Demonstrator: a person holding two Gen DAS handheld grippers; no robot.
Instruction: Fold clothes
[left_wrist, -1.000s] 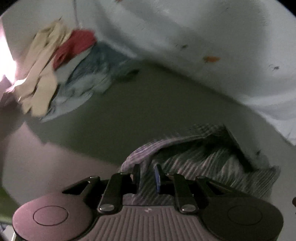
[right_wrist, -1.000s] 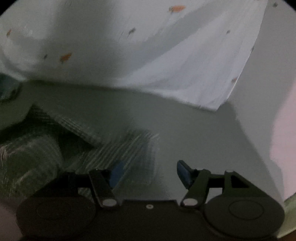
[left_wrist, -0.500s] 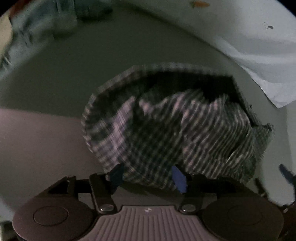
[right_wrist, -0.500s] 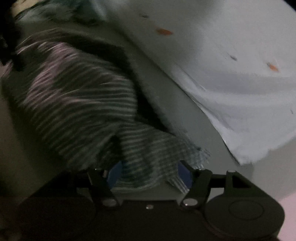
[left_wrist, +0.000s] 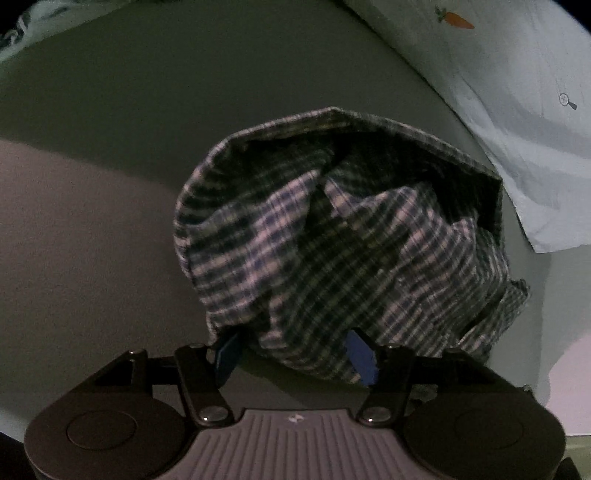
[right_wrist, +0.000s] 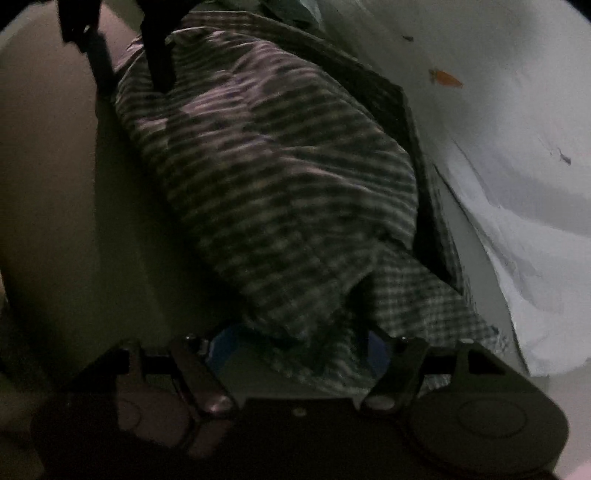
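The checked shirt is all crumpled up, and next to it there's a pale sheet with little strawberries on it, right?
Nearly. The checked shirt is crumpled, and a pale sheet does lie beside it, but the little pictures on it are carrots, not strawberries. The left wrist view shows one clearly, orange with a green top.

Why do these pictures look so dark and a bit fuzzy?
Left wrist view: dim light, but the checked cloth is fairly sharp, and the round lens curves the edges. Right wrist view: darker, with the checked cloth's stripes smeared, and deep shadow hides the right gripper fingers.
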